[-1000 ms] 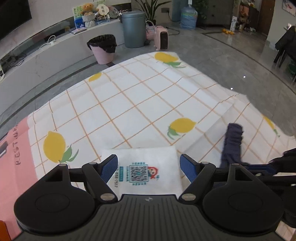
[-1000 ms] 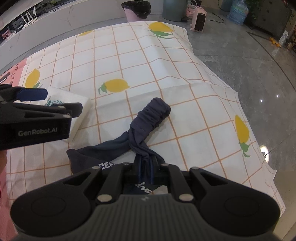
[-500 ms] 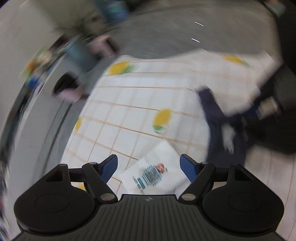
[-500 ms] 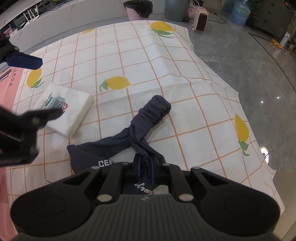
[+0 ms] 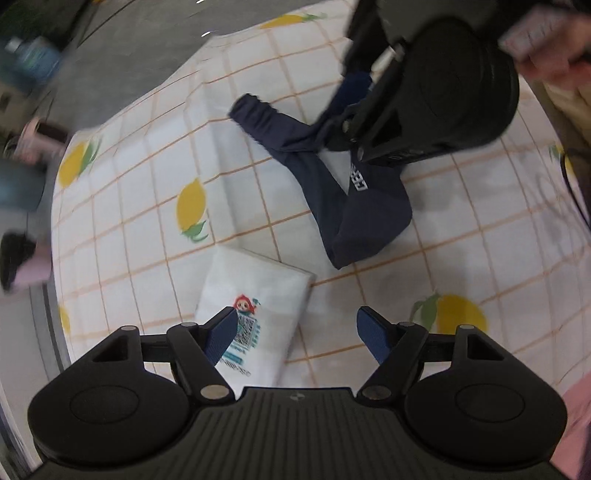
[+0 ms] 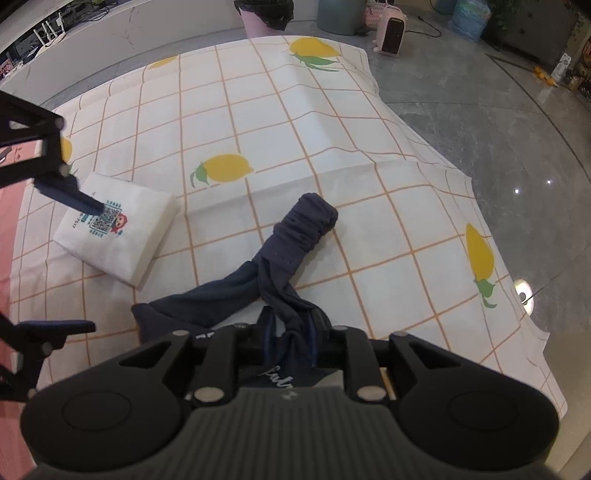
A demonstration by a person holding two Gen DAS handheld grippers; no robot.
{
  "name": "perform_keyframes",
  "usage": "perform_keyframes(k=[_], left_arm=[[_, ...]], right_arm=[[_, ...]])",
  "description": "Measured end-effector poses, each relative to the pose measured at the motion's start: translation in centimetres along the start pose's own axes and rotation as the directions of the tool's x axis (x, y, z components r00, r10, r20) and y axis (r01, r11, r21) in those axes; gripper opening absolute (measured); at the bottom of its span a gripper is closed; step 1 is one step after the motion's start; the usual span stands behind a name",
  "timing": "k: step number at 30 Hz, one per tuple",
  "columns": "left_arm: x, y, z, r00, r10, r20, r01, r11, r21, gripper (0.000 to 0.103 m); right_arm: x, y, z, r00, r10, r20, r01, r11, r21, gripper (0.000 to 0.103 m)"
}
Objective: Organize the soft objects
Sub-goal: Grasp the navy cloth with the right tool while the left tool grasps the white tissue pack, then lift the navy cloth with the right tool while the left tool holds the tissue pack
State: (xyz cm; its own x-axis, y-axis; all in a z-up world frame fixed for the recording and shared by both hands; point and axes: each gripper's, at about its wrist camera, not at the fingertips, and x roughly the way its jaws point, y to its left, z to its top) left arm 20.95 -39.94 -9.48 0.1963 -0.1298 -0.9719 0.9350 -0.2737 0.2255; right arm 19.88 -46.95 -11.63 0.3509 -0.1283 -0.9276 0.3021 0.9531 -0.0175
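A dark navy garment [image 6: 295, 236] with white lettering lies twisted on the lemon-print cloth [image 6: 258, 110]. My right gripper [image 6: 291, 336] is shut on its near end, low over the cloth. The garment also shows in the left wrist view [image 5: 332, 192], under the right gripper's body [image 5: 436, 96]. A white tissue pack [image 6: 118, 229] with a QR code lies to the garment's left. My left gripper [image 5: 297, 326] is open above the pack [image 5: 255, 310], one blue pad [image 5: 221, 332] over its print. In the right wrist view the left gripper's fingers [image 6: 70, 195] reach in from the left edge.
The checked cloth covers a low surface whose far and right edges drop to a grey floor [image 6: 498, 92]. A pink bin [image 6: 264, 14], a grey bin [image 6: 341, 16] and a small pink heater [image 6: 391, 26] stand on the floor beyond. A pink mat [image 6: 9, 229] lies at the left.
My left gripper has swung round to the right, now facing the garment and the right gripper, still open over the tissue pack. The right gripper has stayed shut on the garment.
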Motion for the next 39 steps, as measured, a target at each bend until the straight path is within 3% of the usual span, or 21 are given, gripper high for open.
perform_keyframes(k=[3, 7, 10, 13, 18, 22, 24, 28, 34, 35, 37, 39], left_arm=[[1.1, 0.5, -0.1, 1.0, -0.008, 0.0, 0.008, 0.998, 0.06, 0.086], [2.4, 2.1, 0.0, 0.999, -0.052, -0.011, 0.052, 0.998, 0.045, 0.087], [3.4, 2.1, 0.3, 0.999, -0.025, -0.029, 0.028, 0.993, 0.117, 0.092], [4.1, 3.0, 0.7, 0.999, -0.037, -0.02, 0.039, 0.99, 0.136, 0.093], [5.5, 5.0, 1.6, 0.995, -0.095, -0.031, 0.097, 0.991, 0.096, 0.103], [6.7, 6.1, 1.9, 0.987, -0.161, -0.02, 0.162, 0.985, 0.064, 0.103], [7.4, 7.1, 2.3, 0.975, -0.219, -0.025, 0.219, 0.976, 0.002, 0.103], [8.7, 7.7, 2.4, 0.975, -0.221, -0.004, 0.221, 0.974, -0.053, 0.103], [8.7, 7.5, 2.0, 0.974, -0.226, -0.029, 0.222, 0.969, -0.107, 0.103], [8.7, 7.4, 2.1, 0.974, -0.226, -0.031, 0.221, 0.969, -0.109, 0.102], [8.6, 6.8, 2.6, 0.975, -0.22, -0.027, 0.216, 0.97, -0.109, 0.09], [8.6, 6.6, 2.8, 0.976, -0.216, -0.028, 0.21, 0.966, -0.148, 0.09]], right_arm=[[0.1, 0.6, 0.3, 1.0, -0.016, 0.003, 0.016, 1.0, -0.017, 0.025], [0.2, 1.0, 0.2, 1.0, -0.017, 0.012, 0.017, 0.999, -0.043, 0.026], [0.0, 0.9, -0.3, 1.0, -0.023, 0.009, 0.024, 0.998, -0.064, 0.028], [-0.1, 0.4, -0.4, 1.0, -0.022, -0.004, 0.022, 0.999, -0.046, 0.039], [0.1, 0.0, -0.4, 1.0, -0.015, -0.013, 0.015, 0.999, -0.03, 0.051], [0.2, 0.0, -0.4, 1.0, -0.016, -0.011, 0.015, 0.999, -0.032, 0.053], [0.1, -0.1, -0.5, 1.0, -0.008, -0.007, 0.008, 1.0, -0.03, 0.053], [-0.2, -0.5, -0.6, 0.999, -0.038, 0.012, 0.039, 0.998, -0.048, 0.055], [-0.6, -2.9, -0.7, 0.999, -0.026, 0.027, 0.025, 0.999, 0.037, 0.06], [-0.7, -3.2, -0.7, 0.999, -0.028, 0.027, 0.027, 0.999, 0.047, 0.061], [-0.6, -3.5, -0.8, 0.999, -0.027, 0.028, 0.026, 0.998, 0.057, 0.061], [-0.6, -3.5, -0.9, 0.999, -0.018, 0.033, 0.016, 0.998, 0.054, 0.061]])
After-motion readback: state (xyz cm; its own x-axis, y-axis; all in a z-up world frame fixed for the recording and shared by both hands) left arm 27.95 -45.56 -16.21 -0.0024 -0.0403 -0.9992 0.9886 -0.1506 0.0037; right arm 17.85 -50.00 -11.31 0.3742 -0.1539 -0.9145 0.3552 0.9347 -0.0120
